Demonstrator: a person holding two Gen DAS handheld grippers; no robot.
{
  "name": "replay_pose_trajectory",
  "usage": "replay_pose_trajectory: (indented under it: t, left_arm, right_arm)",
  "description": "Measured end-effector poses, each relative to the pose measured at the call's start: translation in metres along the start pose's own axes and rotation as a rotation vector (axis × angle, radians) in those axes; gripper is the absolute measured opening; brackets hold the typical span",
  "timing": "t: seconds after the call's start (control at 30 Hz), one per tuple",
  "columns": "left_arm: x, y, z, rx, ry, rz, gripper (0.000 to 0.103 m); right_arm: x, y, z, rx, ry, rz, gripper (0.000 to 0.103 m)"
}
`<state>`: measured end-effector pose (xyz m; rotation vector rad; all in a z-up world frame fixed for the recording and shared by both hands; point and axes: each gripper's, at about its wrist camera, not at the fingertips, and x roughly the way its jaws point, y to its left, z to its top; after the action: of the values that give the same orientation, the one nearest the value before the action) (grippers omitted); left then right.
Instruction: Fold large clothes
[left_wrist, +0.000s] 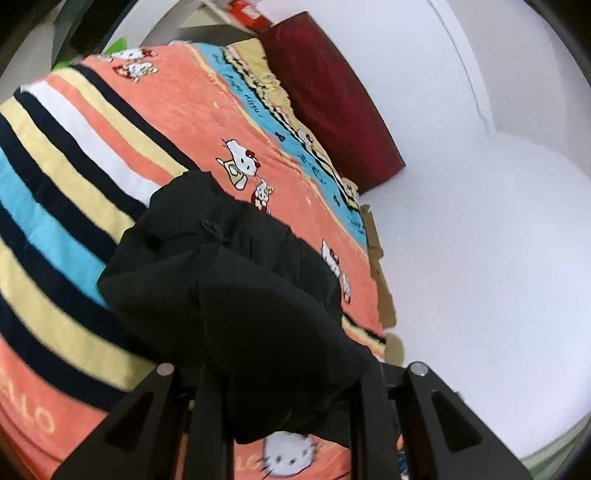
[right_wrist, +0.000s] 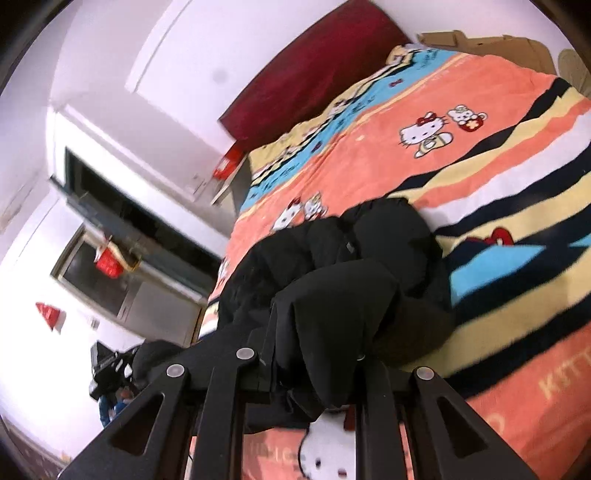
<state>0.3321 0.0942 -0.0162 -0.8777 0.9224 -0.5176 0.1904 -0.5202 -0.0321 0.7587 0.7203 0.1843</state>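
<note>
A large black garment (left_wrist: 229, 266) lies bunched on a bed covered by an orange striped Hello Kitty blanket (left_wrist: 110, 155). My left gripper (left_wrist: 291, 391) is shut on a fold of the black garment, which drapes over and hides the fingertips. In the right wrist view the same black garment (right_wrist: 369, 266) is heaped on the blanket (right_wrist: 498, 192). My right gripper (right_wrist: 317, 384) is shut on another fold of it, lifted off the blanket. Both views are tilted.
A dark red headboard cushion (left_wrist: 332, 96) stands against the white wall (left_wrist: 480, 221). Cardboard pieces (left_wrist: 380, 280) lie between bed and wall. In the right wrist view a dark window (right_wrist: 122, 221), red decorations (right_wrist: 109, 262) and dark equipment (right_wrist: 110, 369) are on the left.
</note>
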Motion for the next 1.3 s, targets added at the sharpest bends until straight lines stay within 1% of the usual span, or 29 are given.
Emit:
replay_pose_trajectory:
  t: [0.03,0.1,0.13,0.23,0.27,0.37,0.4,0.5,0.57,0.63,0.7,0.8,0.87,0.93,0.97,1.0,1.1,1.2,1.27,1.3]
  left_arm:
    - [0.002,0.001,0.005,-0.009,-0.001,0.002,0.018]
    - [0.022,0.001,0.024,-0.033,-0.005,0.026,0.018]
    - [0.028,0.002,0.029,-0.036,-0.005,0.033,0.018]
    - [0.06,0.0,0.05,-0.021,-0.003,0.076,0.019]
    - [0.075,0.001,0.06,-0.011,-0.003,0.109,0.02]
    - [0.111,0.012,0.077,-0.014,0.013,0.165,0.021]
    - [0.126,0.017,0.083,-0.009,0.025,0.195,0.021]
    - [0.17,0.036,0.095,-0.015,0.067,0.247,0.021]
    - [0.191,0.047,0.097,-0.008,0.085,0.26,0.021]
    - [0.212,0.058,0.096,0.007,0.098,0.263,0.021]
    - [0.227,0.06,0.096,0.059,0.085,0.276,0.022]
    - [0.238,0.055,0.095,0.11,0.078,0.303,0.022]
    - [0.24,0.054,0.096,0.121,0.08,0.315,0.022]
    - [0.24,0.05,0.097,0.14,0.081,0.335,0.022]
    - [0.239,0.048,0.096,0.146,0.079,0.344,0.022]
    - [0.238,0.045,0.095,0.151,0.076,0.357,0.022]
    - [0.23,0.034,0.095,0.173,0.054,0.392,0.023]
    - [0.22,0.026,0.095,0.175,0.028,0.398,0.025]
    - [0.211,0.021,0.097,0.184,0.017,0.391,0.025]
    - [0.206,0.018,0.098,0.187,0.011,0.388,0.026]
  right_arm:
    - [0.007,-0.001,0.009,0.007,-0.008,-0.022,0.016]
    - [0.023,-0.001,0.024,0.014,-0.013,-0.063,0.016]
    - [0.033,-0.001,0.032,0.01,-0.014,-0.087,0.016]
    - [0.061,0.004,0.048,-0.036,-0.023,-0.184,0.016]
    - [0.074,0.006,0.055,-0.061,-0.027,-0.224,0.016]
    - [0.107,0.001,0.071,-0.094,-0.022,-0.285,0.016]
    - [0.116,-0.001,0.074,-0.101,-0.018,-0.295,0.016]
    - [0.148,-0.014,0.084,-0.108,0.015,-0.318,0.016]
    - [0.175,-0.029,0.091,-0.111,0.057,-0.324,0.015]
    - [0.194,-0.043,0.094,-0.103,0.094,-0.311,0.015]
    - [0.211,-0.057,0.096,-0.098,0.128,-0.281,0.015]
    - [0.227,-0.069,0.1,-0.068,0.155,-0.236,0.015]
    - [0.229,-0.068,0.103,-0.081,0.161,-0.233,0.016]
    - [0.227,-0.054,0.103,-0.165,0.142,-0.274,0.018]
    - [0.227,-0.043,0.1,-0.233,0.136,-0.324,0.019]
    - [0.228,-0.035,0.097,-0.265,0.132,-0.363,0.019]
    - [0.225,-0.026,0.095,-0.269,0.108,-0.431,0.021]
    - [0.218,-0.019,0.092,-0.305,0.082,-0.449,0.023]
    - [0.212,-0.021,0.091,-0.296,0.076,-0.464,0.026]
    - [0.21,-0.02,0.092,-0.295,0.074,-0.472,0.029]
